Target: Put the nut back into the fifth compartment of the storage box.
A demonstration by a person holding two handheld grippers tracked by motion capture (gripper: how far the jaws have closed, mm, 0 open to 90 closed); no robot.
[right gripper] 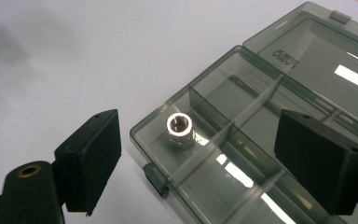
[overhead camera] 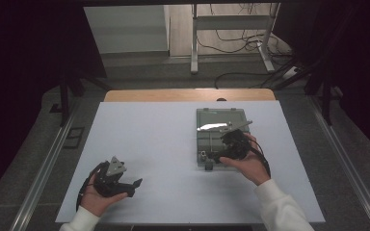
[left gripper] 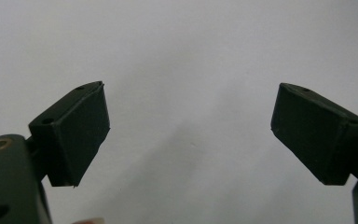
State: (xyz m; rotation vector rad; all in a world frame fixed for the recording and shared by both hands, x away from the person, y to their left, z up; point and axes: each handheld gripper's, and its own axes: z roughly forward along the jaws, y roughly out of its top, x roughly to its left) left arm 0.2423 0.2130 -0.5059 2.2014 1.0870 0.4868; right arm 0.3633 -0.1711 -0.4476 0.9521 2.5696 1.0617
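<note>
The left tongs stand wide apart, their two black jaws rising from the lower corners of the view, each a blocky pad with small holes along its upper edge. Nothing lies between them. Behind and beneath them is bare pale tabletop, faintly shadowed under the gap. A brass-ringed hole marks the tongs' body at lower left.

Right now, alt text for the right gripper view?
A small silver metal fitting stands upright in a corner compartment of an open smoky-grey plastic organizer box on a white table. The right gripper hangs open above it, holding nothing.
</note>
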